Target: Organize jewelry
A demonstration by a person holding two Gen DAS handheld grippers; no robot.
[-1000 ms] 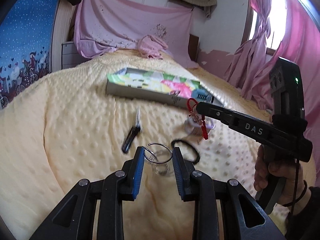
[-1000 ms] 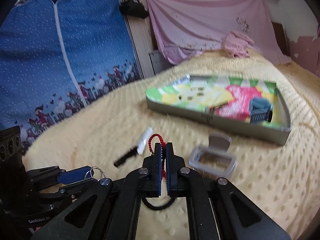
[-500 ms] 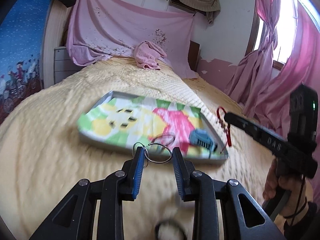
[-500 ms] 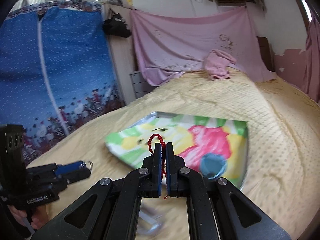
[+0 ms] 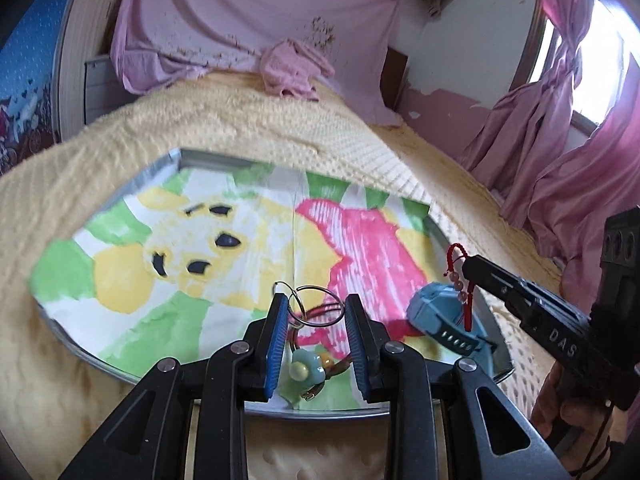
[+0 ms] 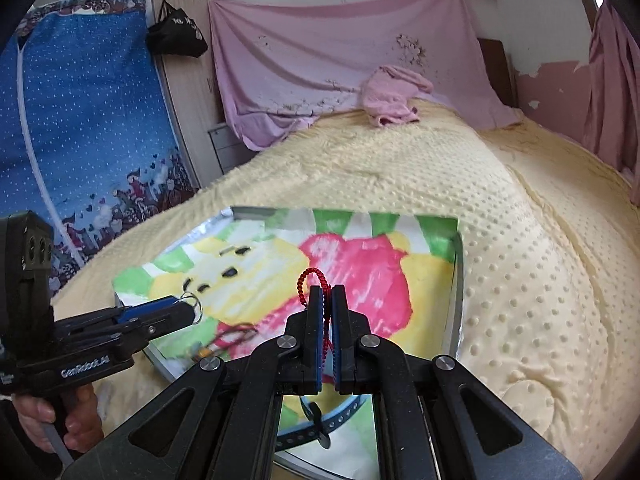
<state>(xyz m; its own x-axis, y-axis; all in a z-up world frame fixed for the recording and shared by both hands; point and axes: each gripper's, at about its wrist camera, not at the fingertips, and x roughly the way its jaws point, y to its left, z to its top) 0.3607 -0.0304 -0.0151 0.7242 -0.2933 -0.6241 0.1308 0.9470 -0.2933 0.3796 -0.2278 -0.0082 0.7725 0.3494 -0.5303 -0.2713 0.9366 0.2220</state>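
From the left wrist camera, we see our left gripper held over a shallow metal tray that lies on a bumpy yellow blanket. The bottom of the tray has a bright picture of a yellow bear and a pink shape. Our two blue pads are partly apart, and a silver key ring sits between them. It looks pressed on both sides, but we cannot tell for sure that it is gripped. A smaller ring hangs by the left pad. Under the pads, in the tray, lie a little blue flower charm and a thin reddish loop. To the right, in the tray's near corner, sits a blue watch with a band full of holes. Our right gripper comes in from the right, above the watch. A red cord charm with pale beads hangs down from its tip.

From the right wrist camera, we see our right gripper pinched almost closed on the red cord charm. The red loop sticks up above the pads and the cord runs down between them. The tray lies right below. Part of the watch band shows under the gripper. On the left, our left gripper reaches over the tray's near left corner with the key ring at its tip. Behind the bed hang a pink sheet and a blue starry cover.
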